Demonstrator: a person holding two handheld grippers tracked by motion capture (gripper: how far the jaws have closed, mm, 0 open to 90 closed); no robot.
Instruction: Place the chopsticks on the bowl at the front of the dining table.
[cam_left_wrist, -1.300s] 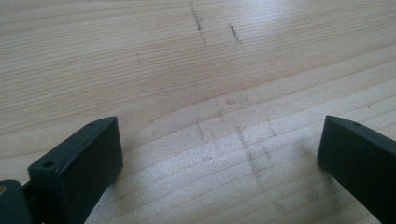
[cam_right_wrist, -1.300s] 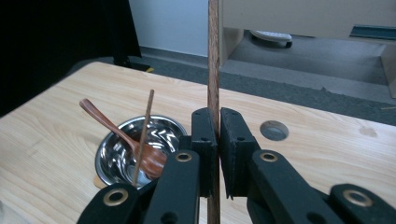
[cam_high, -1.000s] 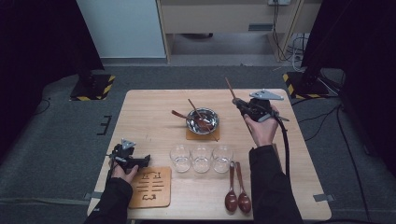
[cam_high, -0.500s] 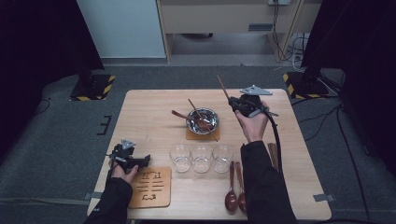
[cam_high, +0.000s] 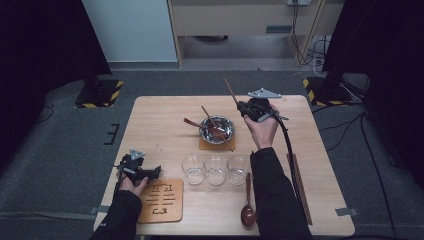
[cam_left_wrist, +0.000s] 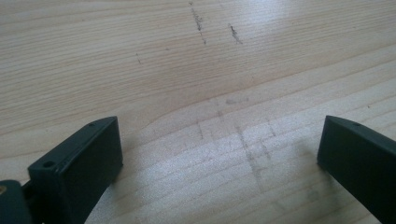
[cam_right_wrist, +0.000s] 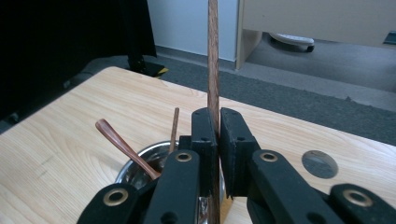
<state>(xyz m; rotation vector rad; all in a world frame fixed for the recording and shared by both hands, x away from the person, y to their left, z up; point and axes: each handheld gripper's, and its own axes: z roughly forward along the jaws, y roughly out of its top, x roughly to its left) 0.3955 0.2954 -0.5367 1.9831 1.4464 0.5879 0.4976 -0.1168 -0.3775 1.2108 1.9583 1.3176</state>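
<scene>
Chopstick upright above bowl rim

Black sleeves, black tools with brass-ringed screws

No readable text, label or number anywhere.

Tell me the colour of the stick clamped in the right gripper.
Dark reddish-brown wood: the chopstick shows best in the right gripper view, pinched upright in the right gripper.
</scene>
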